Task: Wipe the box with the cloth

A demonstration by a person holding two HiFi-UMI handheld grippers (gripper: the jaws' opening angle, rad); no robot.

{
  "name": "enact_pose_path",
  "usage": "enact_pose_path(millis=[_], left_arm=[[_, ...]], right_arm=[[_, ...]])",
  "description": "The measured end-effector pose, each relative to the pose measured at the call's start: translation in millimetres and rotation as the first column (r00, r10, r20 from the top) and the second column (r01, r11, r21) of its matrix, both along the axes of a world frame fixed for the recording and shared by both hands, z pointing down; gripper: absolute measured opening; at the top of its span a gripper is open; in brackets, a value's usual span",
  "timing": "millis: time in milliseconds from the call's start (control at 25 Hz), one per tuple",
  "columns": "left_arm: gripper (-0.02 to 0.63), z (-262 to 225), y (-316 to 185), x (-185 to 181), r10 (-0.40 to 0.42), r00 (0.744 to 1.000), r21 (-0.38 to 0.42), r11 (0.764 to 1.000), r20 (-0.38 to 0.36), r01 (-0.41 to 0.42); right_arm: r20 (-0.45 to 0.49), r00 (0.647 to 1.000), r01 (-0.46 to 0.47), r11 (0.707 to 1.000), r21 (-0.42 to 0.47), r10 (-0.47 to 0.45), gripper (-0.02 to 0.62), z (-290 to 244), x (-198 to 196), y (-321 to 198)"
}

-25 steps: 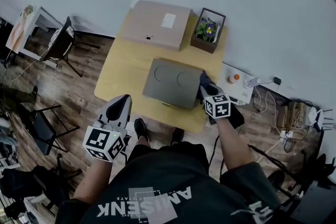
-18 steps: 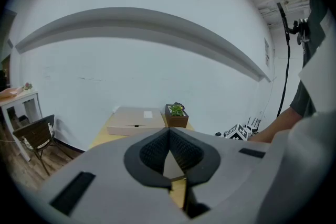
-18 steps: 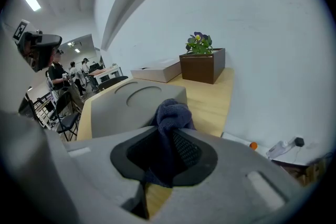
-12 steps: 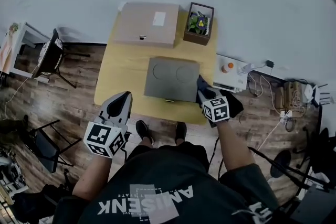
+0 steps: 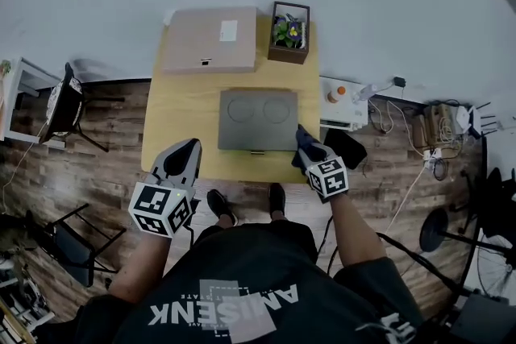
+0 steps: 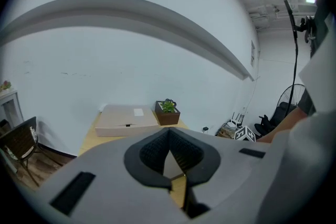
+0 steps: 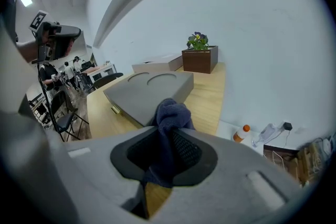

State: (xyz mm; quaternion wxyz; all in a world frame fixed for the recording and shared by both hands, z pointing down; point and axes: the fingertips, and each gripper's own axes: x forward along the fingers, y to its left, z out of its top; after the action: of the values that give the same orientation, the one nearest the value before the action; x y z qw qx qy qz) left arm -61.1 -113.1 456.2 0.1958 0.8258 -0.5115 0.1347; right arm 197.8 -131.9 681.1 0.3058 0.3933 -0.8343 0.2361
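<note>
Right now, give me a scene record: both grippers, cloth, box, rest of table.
left gripper: shut, empty, near the table front left corner
right gripper: shut on cloth
cloth: dark blue, at grey box's near right corner; contact unclear
grey box: flat, mid-table, two round recesses on top
behind it: cardboard box, flower planter

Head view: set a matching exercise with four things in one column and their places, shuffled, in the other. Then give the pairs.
1 grey box
2 tan flat box
3 flower planter
4 blue cloth

A far right corner of the table
B clamped in the right tool
C middle of the table
D far left of the table

Pairs: 1-C, 2-D, 3-A, 4-B
</note>
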Motion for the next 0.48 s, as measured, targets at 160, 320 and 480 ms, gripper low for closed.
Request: enact_pose_path(millis=[160,320,480], left_arm=[[0.002,-2,-6,9,0.067,0.998,0.018,0.998,-0.001,-0.067],[0.002,3,-8,12,0.101,0.995,0.017,0.995,-0.012,-0.101],[0.002,3,-14,13,0.123,0.992,0.020,0.992,-0.028,-0.123]], right_arm=[[-0.010,1.000,-0.017,1.000,0.005,0.017,0.071,-1,0,12],[-0.014,0.999,-0.036,0.999,-0.010,0.036,0.071,0,-3,23],[0.009,0.997,-0.076,0.996,-0.042,0.077,0.072,-2,-1,33]])
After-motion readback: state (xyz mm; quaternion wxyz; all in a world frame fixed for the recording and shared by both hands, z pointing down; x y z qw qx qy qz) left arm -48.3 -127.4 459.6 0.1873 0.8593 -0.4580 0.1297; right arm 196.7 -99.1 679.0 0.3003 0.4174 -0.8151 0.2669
